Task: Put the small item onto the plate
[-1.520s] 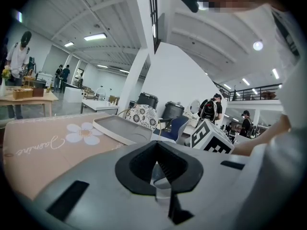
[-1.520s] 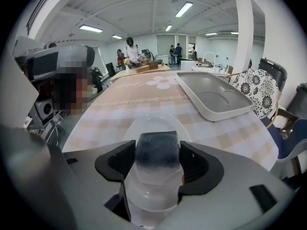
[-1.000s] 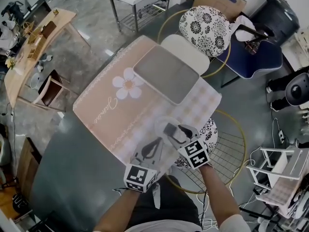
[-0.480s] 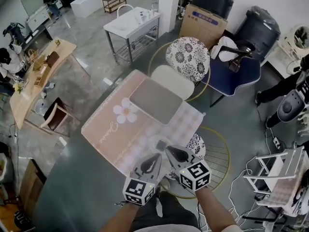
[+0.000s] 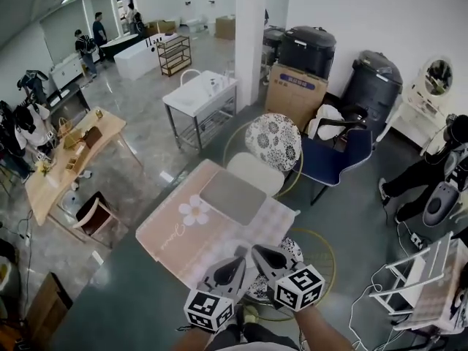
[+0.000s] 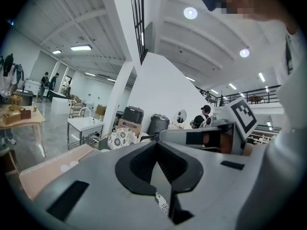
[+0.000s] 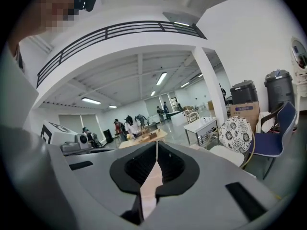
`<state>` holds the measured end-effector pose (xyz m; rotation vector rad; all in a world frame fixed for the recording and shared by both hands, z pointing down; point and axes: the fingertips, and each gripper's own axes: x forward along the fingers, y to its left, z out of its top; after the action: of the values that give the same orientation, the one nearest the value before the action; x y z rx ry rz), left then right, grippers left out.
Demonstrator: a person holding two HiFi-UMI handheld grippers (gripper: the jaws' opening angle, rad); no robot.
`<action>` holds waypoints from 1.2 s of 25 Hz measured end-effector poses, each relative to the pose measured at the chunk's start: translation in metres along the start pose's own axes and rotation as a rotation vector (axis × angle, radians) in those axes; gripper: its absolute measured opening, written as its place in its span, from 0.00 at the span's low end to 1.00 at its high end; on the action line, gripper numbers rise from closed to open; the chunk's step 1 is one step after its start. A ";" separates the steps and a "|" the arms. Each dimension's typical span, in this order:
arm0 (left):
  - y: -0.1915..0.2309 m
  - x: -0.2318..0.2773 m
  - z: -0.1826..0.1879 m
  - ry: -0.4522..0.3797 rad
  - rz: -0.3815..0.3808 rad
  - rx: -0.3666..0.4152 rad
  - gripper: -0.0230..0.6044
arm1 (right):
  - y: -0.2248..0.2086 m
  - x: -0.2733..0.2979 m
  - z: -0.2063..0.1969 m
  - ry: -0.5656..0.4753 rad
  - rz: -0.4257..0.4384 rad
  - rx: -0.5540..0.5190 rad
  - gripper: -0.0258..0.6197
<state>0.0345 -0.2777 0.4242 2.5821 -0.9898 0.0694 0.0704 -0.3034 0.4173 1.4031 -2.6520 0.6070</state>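
Note:
The pink table (image 5: 186, 229) with a flower print stands below me, a grey rectangular tray (image 5: 232, 196) on its far half. At its near edge I make out a pale round plate (image 5: 243, 252), mostly hidden behind the grippers; the small item cannot be picked out. My left gripper (image 5: 235, 263) and right gripper (image 5: 257, 251) hover side by side over that near edge, lifted and pointing across the room. In the left gripper view the left gripper (image 6: 157, 147) is shut on nothing. The right gripper (image 7: 157, 146) is likewise shut and holds nothing.
A chair with a floral cushion (image 5: 273, 142) and a white seat (image 5: 255, 172) stand behind the table, a blue chair (image 5: 333, 159) to their right. A second floral seat (image 5: 292, 248) sits at the near right. A white metal table (image 5: 199, 96), a wooden table (image 5: 69, 159) and a wire rack (image 5: 420, 284) surround.
The head view has lifted, showing more of the room. Both grippers drew back toward the table's near edge and rose. The right gripper's jaws went from apart to closed.

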 end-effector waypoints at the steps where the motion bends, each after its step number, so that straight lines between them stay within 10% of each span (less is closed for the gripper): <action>1: -0.005 -0.005 0.008 -0.010 -0.005 0.002 0.04 | 0.005 -0.004 0.007 -0.011 0.000 0.003 0.08; 30: -0.032 -0.004 0.064 -0.085 -0.017 0.059 0.04 | 0.018 -0.032 0.067 -0.160 0.010 -0.059 0.06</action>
<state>0.0468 -0.2758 0.3539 2.6667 -1.0102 -0.0161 0.0822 -0.2954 0.3421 1.4814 -2.7750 0.4300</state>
